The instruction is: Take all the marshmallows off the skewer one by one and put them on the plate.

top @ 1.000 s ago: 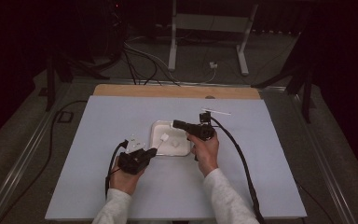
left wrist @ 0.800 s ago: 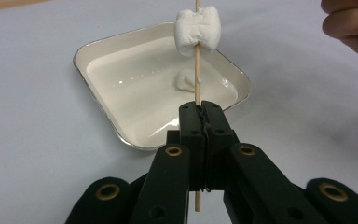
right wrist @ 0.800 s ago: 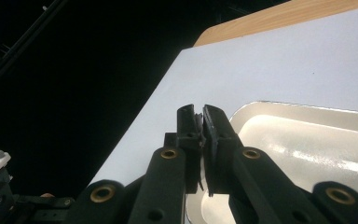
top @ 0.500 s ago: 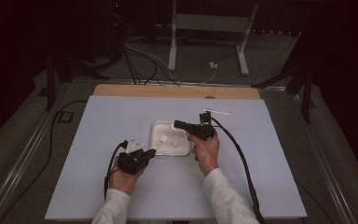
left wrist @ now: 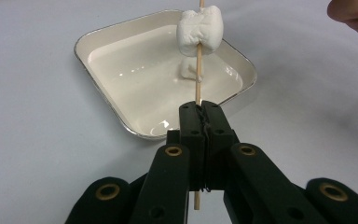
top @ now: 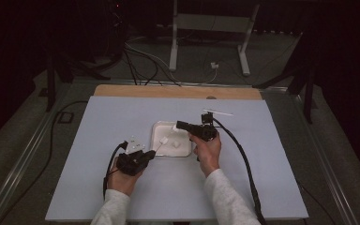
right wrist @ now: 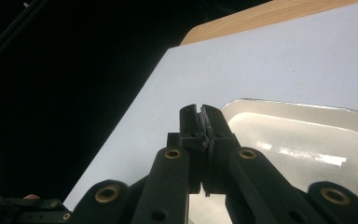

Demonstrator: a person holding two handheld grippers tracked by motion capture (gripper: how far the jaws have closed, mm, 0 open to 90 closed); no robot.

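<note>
In the left gripper view the left gripper [left wrist: 199, 108] has its two black jaws pressed together on a thin wooden skewer [left wrist: 198, 74], which runs up between them and sticks out a little below them. Threaded on the skewer, well above the jaws, sits a white marshmallow [left wrist: 200, 30], held in the air over the far part of a shallow white tray [left wrist: 103, 38] with a metal rim. The skewer is close to upright in that view, and a pale reflection of the marshmallow shows on the tray's glossy floor. In the right gripper view the right gripper [right wrist: 199, 110] has its jaws closed against each other with nothing between them, poised above the tray's near corner. From the high view, the left gripper [top: 151, 153] sits just off the tray's [top: 155, 127] lower left corner, the right gripper [top: 180, 124] reaches over the tray's upper right part, and the tray lies near the middle of the pale blue table [top: 112, 117].
</note>
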